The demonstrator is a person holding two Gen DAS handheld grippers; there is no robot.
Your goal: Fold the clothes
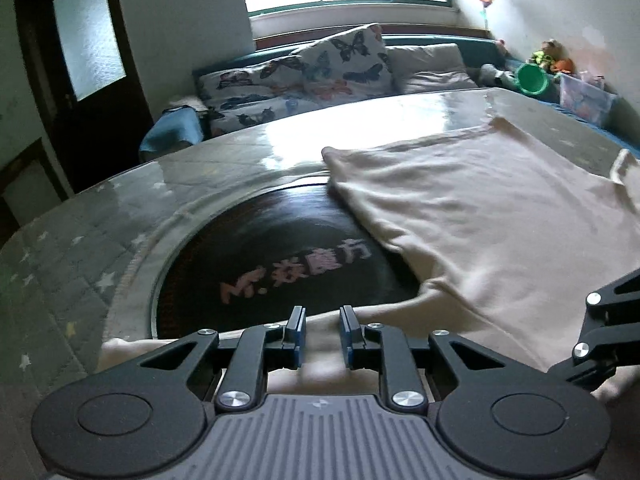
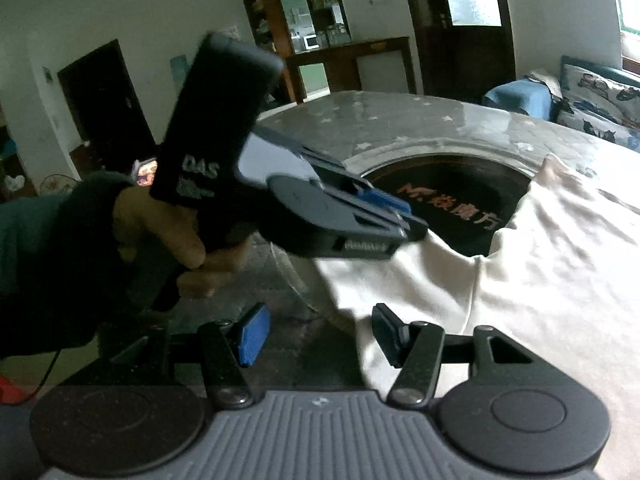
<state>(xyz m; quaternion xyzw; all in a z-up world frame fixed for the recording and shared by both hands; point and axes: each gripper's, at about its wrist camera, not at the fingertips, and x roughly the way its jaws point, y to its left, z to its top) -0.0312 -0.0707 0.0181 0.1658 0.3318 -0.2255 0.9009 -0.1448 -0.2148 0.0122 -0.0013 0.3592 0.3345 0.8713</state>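
1. Daylight from a wide window falls on a glossy, star-patterned table [image 1: 120,216] with a dark round inset [image 1: 256,248] bearing pink lettering; a daybed with butterfly cushions [image 1: 320,64] stands behind.
2. Spread over the table's right side lies a cream garment [image 1: 472,208], wrinkled, its near edge trailing across the inset's rim toward both grippers.
3. Over that near edge hovers the left gripper [image 1: 322,328], its blue-padded jaws narrowly parted; cloth lies between and below them, but no pinch is visible.
4. Beside the garment's near corner, the right gripper [image 2: 316,336] has jaws spread wide and grasps nothing; one pad overlaps the fabric edge.
5. Seen from the right wrist, a person's hand [image 2: 160,224] in a dark sleeve grips the left tool's handle.
6. Risk, as a judgement: the left jaws may close on a single loose layer or slide off the slick tabletop, dragging the garment askew and spoiling the fold.
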